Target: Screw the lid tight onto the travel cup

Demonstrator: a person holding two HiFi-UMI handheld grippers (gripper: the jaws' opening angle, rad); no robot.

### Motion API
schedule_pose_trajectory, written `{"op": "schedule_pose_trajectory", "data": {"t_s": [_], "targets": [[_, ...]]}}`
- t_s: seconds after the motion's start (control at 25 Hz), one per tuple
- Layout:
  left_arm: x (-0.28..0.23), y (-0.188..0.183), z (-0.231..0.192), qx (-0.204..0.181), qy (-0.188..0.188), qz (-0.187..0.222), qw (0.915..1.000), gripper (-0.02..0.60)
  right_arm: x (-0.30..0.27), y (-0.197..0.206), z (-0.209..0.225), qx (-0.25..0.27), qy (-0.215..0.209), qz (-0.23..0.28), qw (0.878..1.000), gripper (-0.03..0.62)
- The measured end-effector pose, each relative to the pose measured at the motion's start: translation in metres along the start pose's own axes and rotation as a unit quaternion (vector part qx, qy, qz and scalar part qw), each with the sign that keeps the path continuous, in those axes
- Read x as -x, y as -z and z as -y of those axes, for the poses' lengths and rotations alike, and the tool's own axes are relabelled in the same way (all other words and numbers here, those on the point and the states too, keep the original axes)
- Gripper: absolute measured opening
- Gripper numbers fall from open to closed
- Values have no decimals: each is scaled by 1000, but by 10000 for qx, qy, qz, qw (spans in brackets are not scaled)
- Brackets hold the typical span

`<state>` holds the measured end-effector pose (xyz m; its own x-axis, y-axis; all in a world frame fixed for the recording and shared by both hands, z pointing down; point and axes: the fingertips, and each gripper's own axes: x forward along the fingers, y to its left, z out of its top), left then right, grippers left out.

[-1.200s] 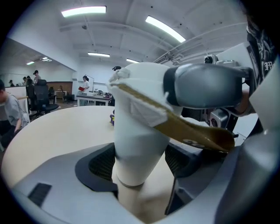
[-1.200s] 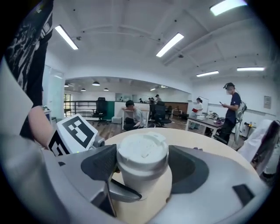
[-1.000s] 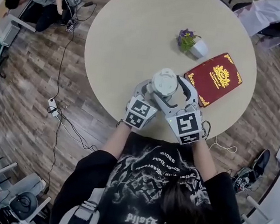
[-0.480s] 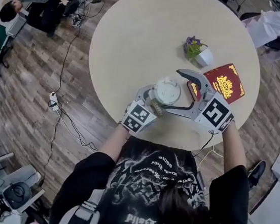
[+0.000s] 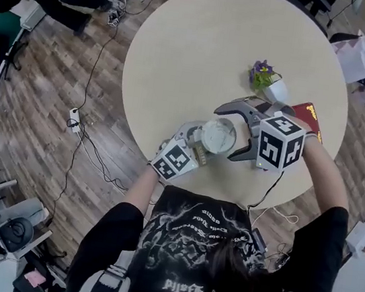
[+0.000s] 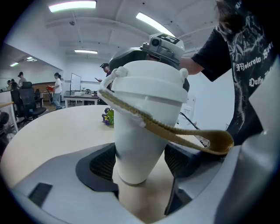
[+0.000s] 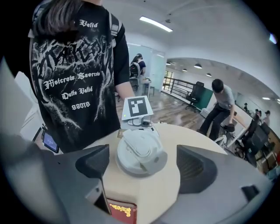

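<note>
A round beige table [image 5: 182,48] stands on wood-plank floor [image 5: 31,129]; a power strip [image 5: 74,120] lies at nine o'clock. Strip lights [image 6: 72,6] line the white ceiling [image 6: 109,26].

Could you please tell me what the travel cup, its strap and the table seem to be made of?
White travel cup: probably plastic or coated metal, smooth satin sheen. Tan carrying strap: apparently woven fabric, ribbed weave showing. Round beige table: likely laminate, even matte top without grain.

Head view: red book [image 5: 310,113] at the table's [image 5: 181,55] right edge is mostly hidden under right gripper [image 5: 227,133]. The lid [image 5: 218,136] hides the body of the travel cup [image 6: 135,144]. Right gripper view: book cut off by the bottom edge. Background people too small to detail.
</note>
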<state>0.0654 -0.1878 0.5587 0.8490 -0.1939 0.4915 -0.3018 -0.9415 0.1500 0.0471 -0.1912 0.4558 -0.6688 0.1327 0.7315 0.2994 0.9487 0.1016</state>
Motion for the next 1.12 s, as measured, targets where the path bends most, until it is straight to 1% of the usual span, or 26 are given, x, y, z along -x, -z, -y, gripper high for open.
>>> {"op": "schedule_pose_trajectory", "data": {"t_s": [0.2,0.28,0.36,0.48,0.56,0.8,0.92,1.12], "targets": [[-2,1,-1,-54,72,-113,9999,374,-4,8,4,652,-521,-328,9960,457],[-2,-1,-1,-53,76,-140,9999,374,-6,5,1,891,-733,-352,9927,451],[-2,-2,-1,-39,79,-152,9998,374,-8,0,-4,1099,-958,-379,9886,432],[0,-2,-2,-10,85,-162,9998,374,-13,-2,-9,1158,-1224,-429,9848,390],[2,0,-3,2,73,-160,9998,374,-14,-3,-8,1104,-1198,-416,9858,387],[0,4,-3,-15,61,-155,9999,374,-19,-1,-9,905,-915,-557,9901,385],[-1,6,-5,27,2,-105,9999,376,-21,0,-6,604,-679,-615,9940,383],[-2,8,-5,87,-63,-33,9999,376,-21,-1,-4,53,-212,-553,9982,383]]}}
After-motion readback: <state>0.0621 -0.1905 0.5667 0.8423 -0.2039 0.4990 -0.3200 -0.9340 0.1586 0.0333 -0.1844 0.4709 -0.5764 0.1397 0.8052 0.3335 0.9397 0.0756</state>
